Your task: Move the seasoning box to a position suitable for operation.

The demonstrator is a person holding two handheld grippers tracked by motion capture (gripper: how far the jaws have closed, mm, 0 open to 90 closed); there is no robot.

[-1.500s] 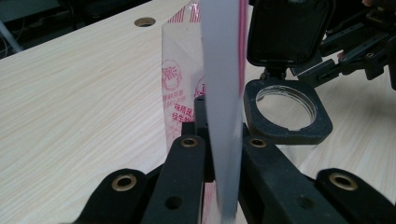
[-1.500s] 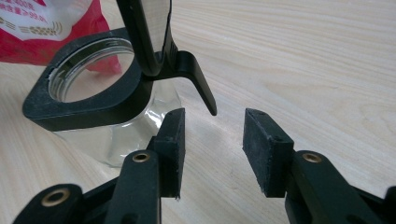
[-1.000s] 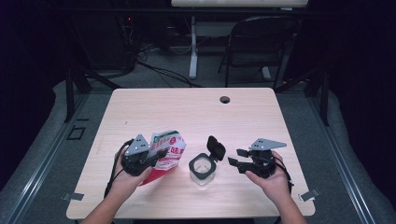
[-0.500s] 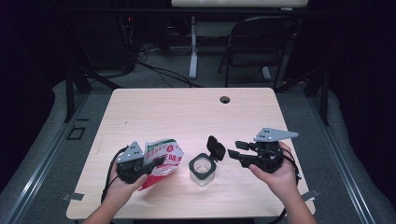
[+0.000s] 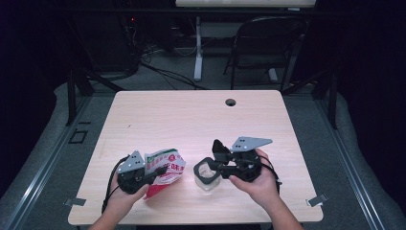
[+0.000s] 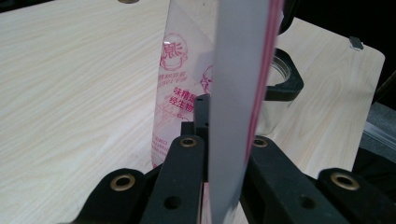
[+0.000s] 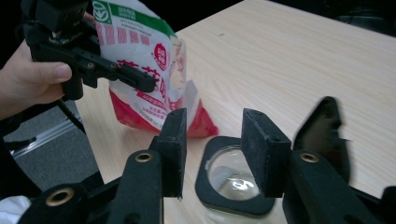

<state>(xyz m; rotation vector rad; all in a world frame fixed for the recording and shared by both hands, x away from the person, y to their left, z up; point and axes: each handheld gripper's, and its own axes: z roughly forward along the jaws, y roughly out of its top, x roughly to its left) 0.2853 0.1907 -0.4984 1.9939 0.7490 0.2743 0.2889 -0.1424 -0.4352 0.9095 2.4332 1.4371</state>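
Pinching the red-and-white bag (image 5: pixel 165 171) edge-on, left gripper (image 5: pixel 143 175) jaws clamped on it, bag at table (image 5: pixel 191 120) front-left. Right gripper (image 5: pixel 210 167) jaws have just been closing, part-spread, nothing gripped, above the glass jar (image 7: pixel 233 179) with black flip lid (image 7: pixel 327 133), just beside the bag.

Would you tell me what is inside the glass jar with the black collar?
In the right gripper view, the glass jar looks empty: its clear bottom shows through the black collar. The right gripper hovers above it and its jaw hides part of the opening.
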